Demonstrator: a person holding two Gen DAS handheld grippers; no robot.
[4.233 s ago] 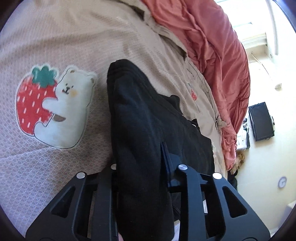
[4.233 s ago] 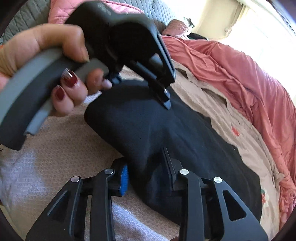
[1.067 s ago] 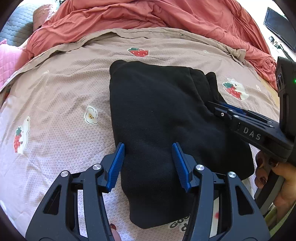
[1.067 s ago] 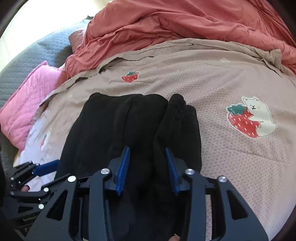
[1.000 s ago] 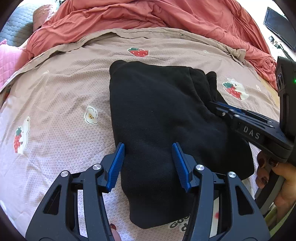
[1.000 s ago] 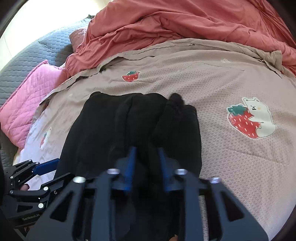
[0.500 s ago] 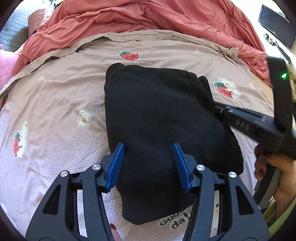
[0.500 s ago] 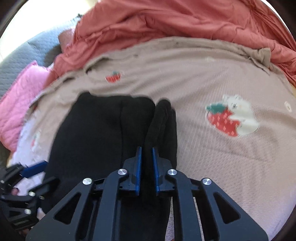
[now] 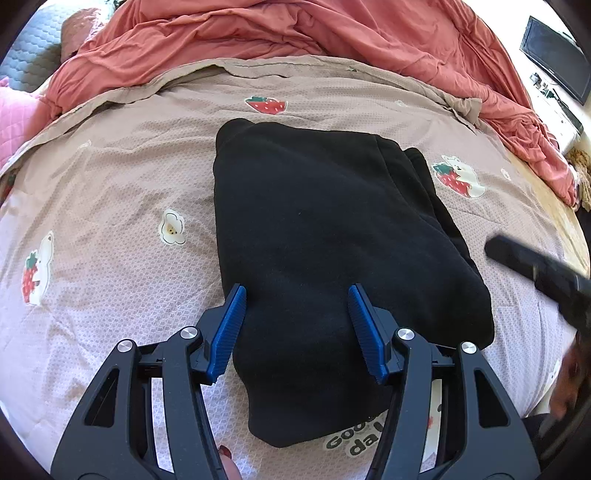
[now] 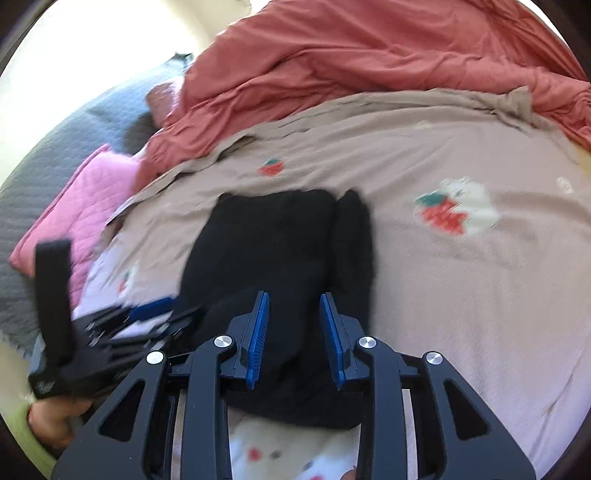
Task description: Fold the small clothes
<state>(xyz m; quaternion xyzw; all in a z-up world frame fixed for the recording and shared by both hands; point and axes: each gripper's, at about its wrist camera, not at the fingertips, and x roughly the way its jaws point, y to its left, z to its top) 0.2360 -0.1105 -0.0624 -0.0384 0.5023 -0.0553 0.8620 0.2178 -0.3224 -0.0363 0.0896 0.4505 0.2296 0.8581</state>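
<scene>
We see the folded black fleece garment (image 9: 332, 236) lying on the beige strawberry-print bedsheet (image 9: 110, 206). Our left gripper (image 9: 295, 325) gapes above it; our right gripper (image 10: 293, 332), just parting, grips nothing.

Beige sheet (image 9: 110, 177) w/ strawberry-bear prints fills mid frame. Red duvet (image 9: 295, 33) bunched across top. Pink pillow (image 10: 92, 192) & grey quilt (image 10: 44, 158) at left. Monitor (image 9: 554, 70) upper right.

A bed sheet (image 9: 110, 192) printed with strawberries and bears covered the bed. Behind the sheet lay a rumpled coral duvet (image 9: 295, 33); left of it sat a pink quilted pillow (image 10: 88, 199) on grey quilting (image 10: 48, 166). A dark monitor (image 9: 557, 70) stood far right.
</scene>
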